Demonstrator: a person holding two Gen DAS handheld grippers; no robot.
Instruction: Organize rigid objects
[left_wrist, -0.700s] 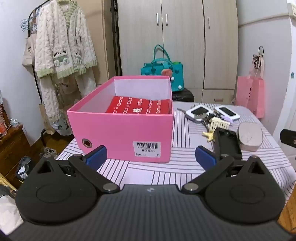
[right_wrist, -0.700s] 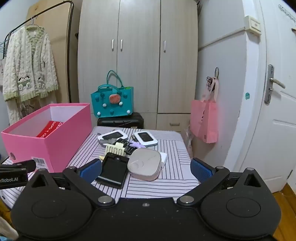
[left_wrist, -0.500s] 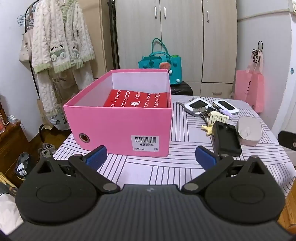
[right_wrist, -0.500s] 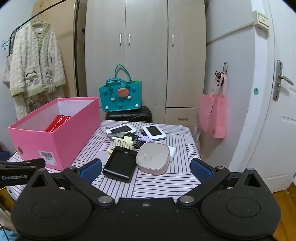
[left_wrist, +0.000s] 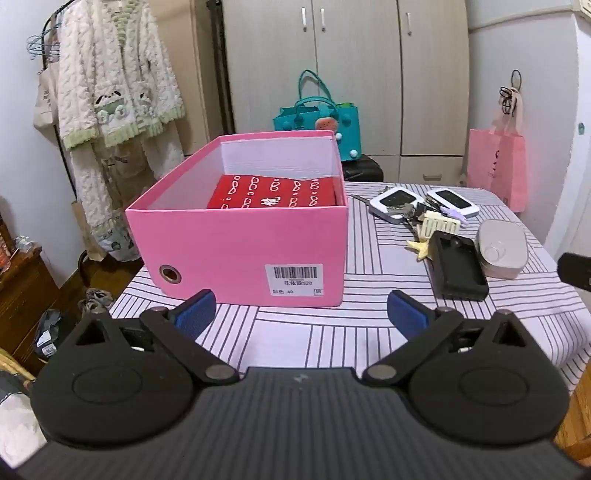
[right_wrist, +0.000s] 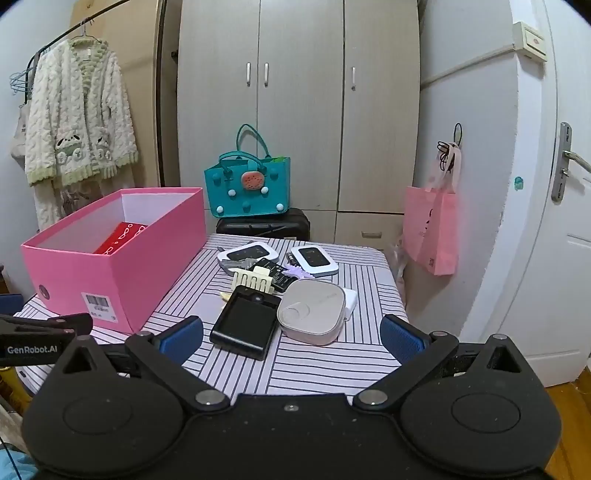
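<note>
Nearest, the left gripper (left_wrist: 300, 309) is seen with its blue pads spread wide above the striped bench (left_wrist: 362, 328), nothing between them and nothing touched. The right gripper (right_wrist: 291, 334) is likewise held fully apart and empty, over the near edge of the bench.

Compared with the earlier frames, more of the bench top is shown in both views, and the pink box (left_wrist: 240, 251) is now looked into from higher, so that more of the red patterned box (left_wrist: 275, 194) lying inside it is exposed. The loose items are found where they were.

Just past the right gripper, a black case (right_wrist: 245, 321) is laid flat, with a grey rounded case (right_wrist: 312, 310) touching its right side. Behind these, a cream comb-like clip (right_wrist: 253, 278), a bunch of keys (left_wrist: 408, 212) and two white-rimmed devices (right_wrist: 247, 254) (right_wrist: 314, 260) are clustered together. The pink box is set on the left part of the bench, well apart from that cluster. Farther back, a teal bag (right_wrist: 245, 192) is stood on a black suitcase before the wardrobe.
</note>
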